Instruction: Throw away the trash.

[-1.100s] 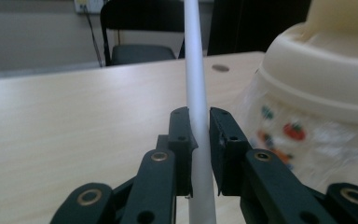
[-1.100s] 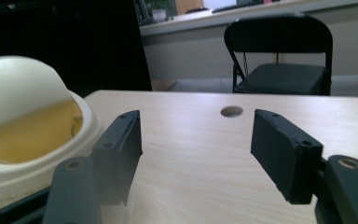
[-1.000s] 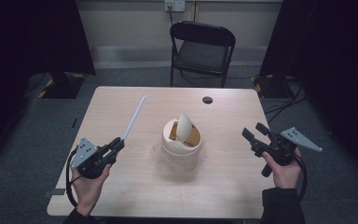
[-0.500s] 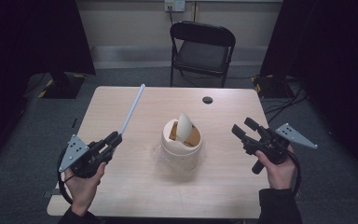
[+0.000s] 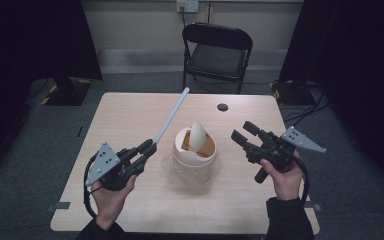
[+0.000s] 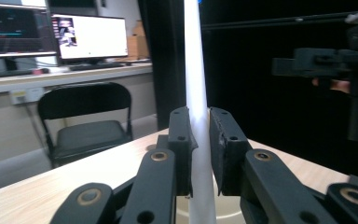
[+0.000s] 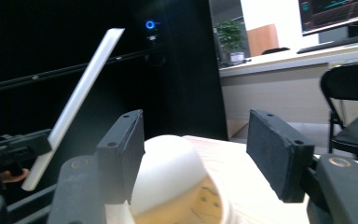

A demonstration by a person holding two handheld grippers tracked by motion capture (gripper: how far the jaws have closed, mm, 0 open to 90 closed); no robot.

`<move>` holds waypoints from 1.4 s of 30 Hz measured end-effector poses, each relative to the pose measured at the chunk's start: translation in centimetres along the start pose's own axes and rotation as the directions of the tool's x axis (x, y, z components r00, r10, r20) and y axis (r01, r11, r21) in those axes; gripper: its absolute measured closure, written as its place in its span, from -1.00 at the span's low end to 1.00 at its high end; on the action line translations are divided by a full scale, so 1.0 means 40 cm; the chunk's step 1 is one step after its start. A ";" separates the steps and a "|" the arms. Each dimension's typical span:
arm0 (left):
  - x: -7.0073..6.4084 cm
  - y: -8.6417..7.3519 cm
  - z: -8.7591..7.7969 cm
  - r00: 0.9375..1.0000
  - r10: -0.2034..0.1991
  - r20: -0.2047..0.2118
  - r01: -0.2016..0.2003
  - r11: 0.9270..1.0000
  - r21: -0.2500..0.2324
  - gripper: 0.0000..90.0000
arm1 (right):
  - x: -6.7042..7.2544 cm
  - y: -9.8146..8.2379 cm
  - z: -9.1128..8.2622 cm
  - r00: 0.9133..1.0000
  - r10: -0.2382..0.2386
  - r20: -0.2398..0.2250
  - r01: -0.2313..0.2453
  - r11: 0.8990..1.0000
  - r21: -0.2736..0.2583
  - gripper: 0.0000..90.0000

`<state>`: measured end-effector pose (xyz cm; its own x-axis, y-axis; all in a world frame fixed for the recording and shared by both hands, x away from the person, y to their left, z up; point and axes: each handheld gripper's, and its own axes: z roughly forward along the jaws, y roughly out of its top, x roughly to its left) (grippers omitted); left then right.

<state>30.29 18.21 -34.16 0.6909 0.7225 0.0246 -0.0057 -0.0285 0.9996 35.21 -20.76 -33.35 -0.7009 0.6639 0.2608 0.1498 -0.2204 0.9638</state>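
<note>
A long white stick (image 5: 171, 115) slants up and away over the table, its lower end clamped in my left gripper (image 5: 149, 147), which is shut on it; the left gripper view has the stick (image 6: 196, 84) rising between the two jaws. A cream round container (image 5: 195, 154) with a tilted white swing lid (image 5: 198, 135) and a brown inside stands mid-table. My right gripper (image 5: 243, 132) is open to the right of the container, lifted above the table. In the right gripper view the white lid (image 7: 168, 172) lies between the spread jaws, with the stick (image 7: 74, 100) beyond.
The wooden table (image 5: 130, 112) has a small black round grommet (image 5: 222, 107) near its far edge. A black folding chair (image 5: 216, 54) stands behind the table. Dark curtains flank the room; a desk with monitors (image 6: 91, 36) sits in the background.
My left gripper has lifted and swung the stick's far end up and to the right, nearer the container. My right gripper has moved left toward the container.
</note>
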 end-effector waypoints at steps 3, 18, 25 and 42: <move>-0.032 0.002 0.026 0.999 0.011 0.042 -0.011 1.000 0.007 0.77 | 0.016 0.004 0.015 1.000 0.004 -0.028 -0.004 1.000 -0.009 -0.17; -0.138 -0.028 0.091 0.984 0.055 0.169 -0.066 0.996 0.060 0.77 | 0.060 -0.010 0.045 0.986 0.065 -0.151 -0.064 0.998 0.010 -0.02; -0.161 -0.039 0.106 0.976 0.046 0.214 -0.062 0.996 0.070 0.77 | 0.060 -0.021 0.042 0.973 0.098 -0.208 -0.092 0.995 0.041 0.37; -0.083 -0.095 0.034 0.991 0.002 0.132 -0.025 0.985 0.172 0.67 | 0.060 -0.001 -0.005 0.954 0.137 -0.266 -0.126 0.990 0.055 0.78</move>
<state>28.98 14.97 -38.05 0.7801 0.6252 0.0244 0.1016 -0.1650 0.9810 33.38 -19.29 -32.76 -0.8340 0.4129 0.3659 0.2757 -0.2626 0.9247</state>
